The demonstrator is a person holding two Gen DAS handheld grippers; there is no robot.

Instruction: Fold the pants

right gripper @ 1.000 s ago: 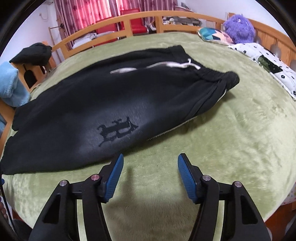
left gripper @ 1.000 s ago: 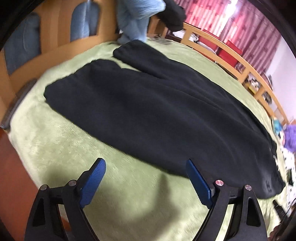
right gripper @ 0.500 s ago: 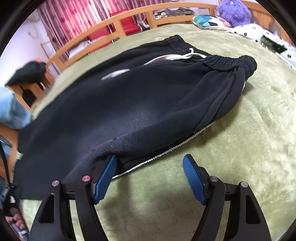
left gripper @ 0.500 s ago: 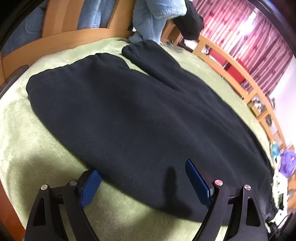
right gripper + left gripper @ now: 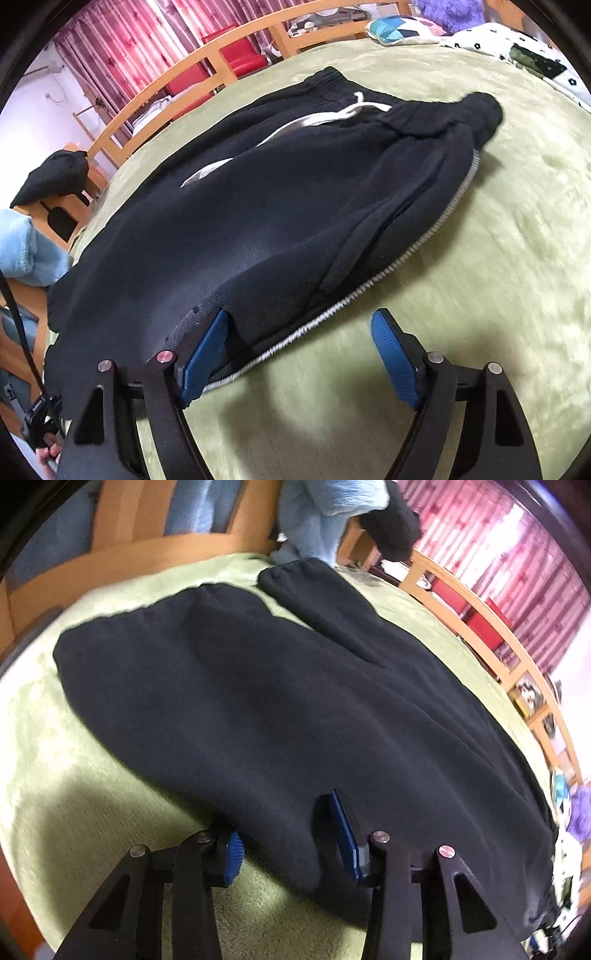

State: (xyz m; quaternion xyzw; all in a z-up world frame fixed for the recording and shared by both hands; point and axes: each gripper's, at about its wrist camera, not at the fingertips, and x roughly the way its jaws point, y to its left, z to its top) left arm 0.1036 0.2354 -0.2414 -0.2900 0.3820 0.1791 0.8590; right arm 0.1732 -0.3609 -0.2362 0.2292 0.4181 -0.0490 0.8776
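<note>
Both wrist views low, close over bed [image 5: 33,746]; share black pants [image 5: 258,701], seen from opposite ends.

Green plush bedcover [image 5: 498,229], curved wooden bed rail [image 5: 207,55], red-pink curtains [image 5: 517,554], red chairs [image 5: 240,55] behind.

Hidden and cut-off parts — both wrist views

The left claw [image 5: 291,843] has its left pad mostly buried under the edge of the black pants [image 5: 280,701], so the grip cannot be judged; the right claw [image 5: 299,354] has its left pad tucked into the cloth — the blue garment [image 5: 325,513] and dark bundle [image 5: 391,524] run off the top edge, blurred.
</note>
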